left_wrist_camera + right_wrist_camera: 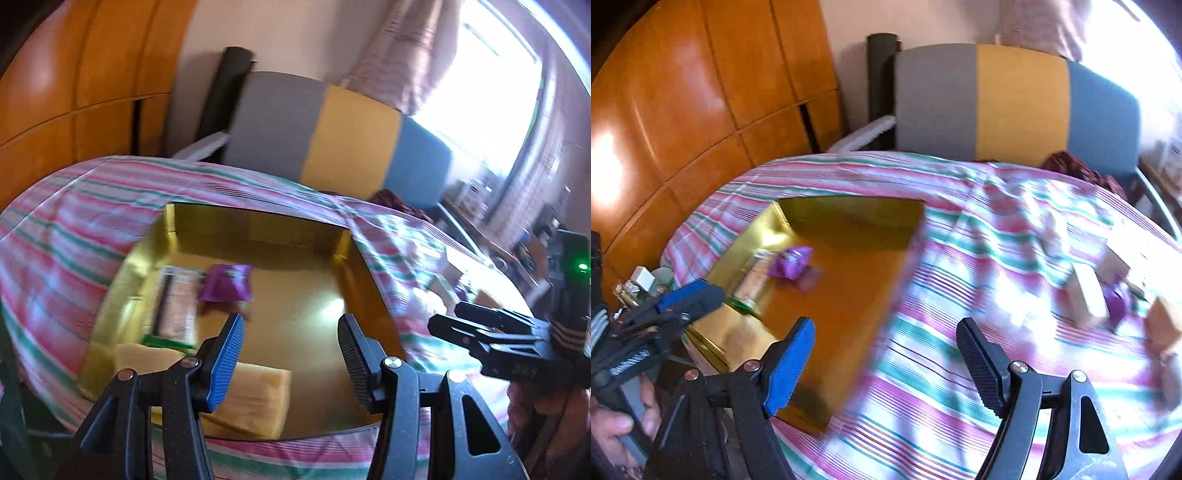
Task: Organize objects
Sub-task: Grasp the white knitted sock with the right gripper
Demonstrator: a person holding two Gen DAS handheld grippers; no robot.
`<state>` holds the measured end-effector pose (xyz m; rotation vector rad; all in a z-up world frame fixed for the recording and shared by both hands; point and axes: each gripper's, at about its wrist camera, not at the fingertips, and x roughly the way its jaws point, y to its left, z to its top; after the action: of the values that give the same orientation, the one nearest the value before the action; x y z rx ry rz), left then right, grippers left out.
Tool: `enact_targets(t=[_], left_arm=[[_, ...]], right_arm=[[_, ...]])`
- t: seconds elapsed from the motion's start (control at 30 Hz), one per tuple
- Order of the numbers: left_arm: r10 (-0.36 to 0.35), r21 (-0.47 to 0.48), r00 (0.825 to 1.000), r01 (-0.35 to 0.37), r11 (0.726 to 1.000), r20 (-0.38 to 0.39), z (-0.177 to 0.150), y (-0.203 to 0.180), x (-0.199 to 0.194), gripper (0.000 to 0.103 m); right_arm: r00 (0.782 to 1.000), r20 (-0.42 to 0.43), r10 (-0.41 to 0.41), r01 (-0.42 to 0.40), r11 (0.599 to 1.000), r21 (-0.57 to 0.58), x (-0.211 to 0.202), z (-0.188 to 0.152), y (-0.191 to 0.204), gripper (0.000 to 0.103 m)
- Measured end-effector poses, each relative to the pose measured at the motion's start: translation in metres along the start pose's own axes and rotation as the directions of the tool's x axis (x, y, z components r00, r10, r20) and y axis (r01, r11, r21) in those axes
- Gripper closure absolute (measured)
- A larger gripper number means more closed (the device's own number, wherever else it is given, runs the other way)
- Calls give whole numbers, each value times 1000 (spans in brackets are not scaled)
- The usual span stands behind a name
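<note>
A shallow gold box (354,258) lies on the striped cloth; it also shows in the right wrist view (849,210). Inside it are a purple packet (225,284) (790,262), a long orange-and-green packet (177,306) (753,280) and a yellow block (255,395). My left gripper (291,354) is open and empty, over the box's near part. My right gripper (886,365) is open and empty, over the box's right edge and the cloth. Loose on the cloth at the right are a cream block (1087,295), another purple packet (1117,299) and a tan block (1163,328).
The table has a pink, green and white striped cloth (960,258). Behind it stands a grey, yellow and blue chair back (1015,99). A wooden cabinet (701,92) is at the left. A bright window (491,99) is at the right. Small clutter (642,284) sits beyond the table's left edge.
</note>
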<state>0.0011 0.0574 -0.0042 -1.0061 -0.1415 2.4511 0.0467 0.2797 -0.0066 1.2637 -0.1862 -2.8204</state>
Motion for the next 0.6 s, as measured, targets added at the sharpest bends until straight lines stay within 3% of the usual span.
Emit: enact_targets(t=[0.23, 0.37, 0.5, 0.6], left_arm=[[-75, 137, 996, 80, 987, -42, -20, -45, 7, 49], [-132, 128, 986, 144, 981, -101, -32, -68, 13, 49], [-202, 151, 970, 221, 964, -134, -39, -99, 12, 49], [-222, 204, 964, 249, 947, -147, -44, -121, 10, 49]], right_arm=[[990, -52, -134, 138, 987, 82, -16, -31, -86, 23], [976, -92, -198, 211, 963, 165, -26, -48, -139, 22], [951, -114, -287, 305, 929, 209, -39, -55, -186, 22], [920, -105, -378, 392, 894, 219, -55, -52, -224, 13]])
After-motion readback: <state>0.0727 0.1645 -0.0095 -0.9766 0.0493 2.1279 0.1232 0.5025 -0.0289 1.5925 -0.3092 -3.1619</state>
